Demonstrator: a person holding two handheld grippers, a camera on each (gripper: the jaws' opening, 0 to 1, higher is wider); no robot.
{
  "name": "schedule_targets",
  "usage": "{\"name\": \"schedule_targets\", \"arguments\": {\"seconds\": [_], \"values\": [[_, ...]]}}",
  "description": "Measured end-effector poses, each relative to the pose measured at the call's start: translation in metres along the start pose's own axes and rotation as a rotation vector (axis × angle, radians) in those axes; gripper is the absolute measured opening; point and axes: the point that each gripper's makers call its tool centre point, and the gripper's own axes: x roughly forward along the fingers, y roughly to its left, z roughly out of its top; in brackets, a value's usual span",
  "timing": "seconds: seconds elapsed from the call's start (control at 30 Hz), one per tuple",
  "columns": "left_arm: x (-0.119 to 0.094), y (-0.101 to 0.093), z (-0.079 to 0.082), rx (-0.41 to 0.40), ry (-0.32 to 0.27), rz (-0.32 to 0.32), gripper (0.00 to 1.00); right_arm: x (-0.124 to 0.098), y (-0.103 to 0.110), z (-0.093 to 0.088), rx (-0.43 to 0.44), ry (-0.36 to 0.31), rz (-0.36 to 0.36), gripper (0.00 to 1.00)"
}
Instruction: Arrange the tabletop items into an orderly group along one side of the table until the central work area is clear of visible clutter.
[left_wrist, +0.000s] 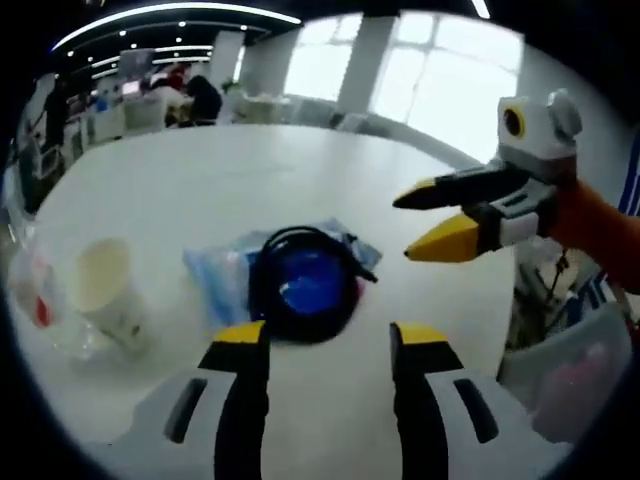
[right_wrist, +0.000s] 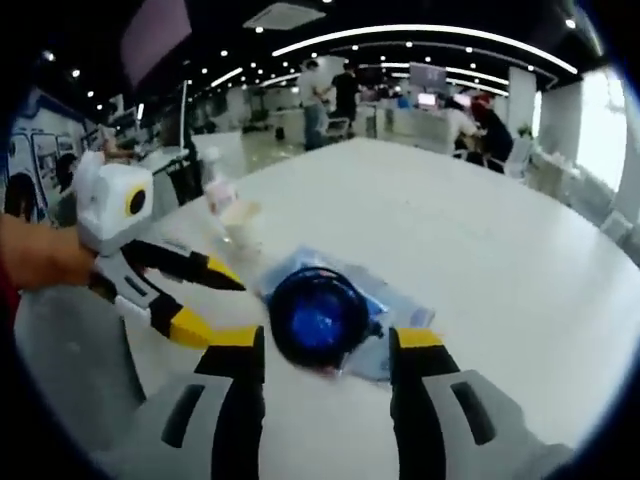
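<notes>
A: Tabletop items were grouped near one edge of the white tabletop (left_wrist: 200, 190): a clear blue-tinted plastic bag (left_wrist: 215, 268), a coiled black cable (left_wrist: 300, 280) lying on top of it, a paper cup (left_wrist: 105, 280) just beside the bag, and a clear wrapped packet (left_wrist: 35, 295) beyond the cup.

B: Claw status?

A: The left claw (left_wrist: 325, 345) stood with jaws apart, empty, directly before the coil. The right claw (right_wrist: 325, 345) was likewise spread and empty, facing the same coil (right_wrist: 318, 312) from the opposite side, and it hovered above the tabletop in the left gripper view (left_wrist: 425, 220).

B: Recommended procedure?

A: Judged from this layout, the bag should be gripped first, since it carried the coil. Close one claw on a bag corner, not on the loose cable loops, which would likely slip or uncoil. Slide, do not lift. Keep clear of the cup (right_wrist: 240, 222); it appeared light and easily tipped.
</notes>
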Motion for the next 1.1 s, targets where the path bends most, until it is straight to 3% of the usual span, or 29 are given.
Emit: {"name": "schedule_targets", "arguments": {"seconds": [0.23, 0.3, 0.83, 0.97, 1.1], "values": [[0.015, 0.010, -0.003, -0.022, 0.026, 0.005, 0.38, 0.020, -0.004, 0.004, -0.026, 0.025, 0.011, 0.42], [0.018, 0.017, -0.006, -0.021, 0.040, 0.025, 0.39, 0.025, -0.006, 0.005, -0.036, 0.033, 0.012, 0.41], [0.037, 0.025, -0.007, -0.096, 0.073, 0.010, 0.40, 0.045, -0.016, -0.003, -0.066, 0.096, 0.023, 0.36], [0.038, 0.026, -0.006, -0.124, 0.078, 0.038, 0.39, 0.050, -0.018, -0.002, -0.072, 0.105, 0.024, 0.35], [0.039, 0.032, -0.004, -0.141, 0.072, 0.109, 0.35, 0.059, -0.019, -0.006, -0.100, 0.131, 0.023, 0.35]]}}
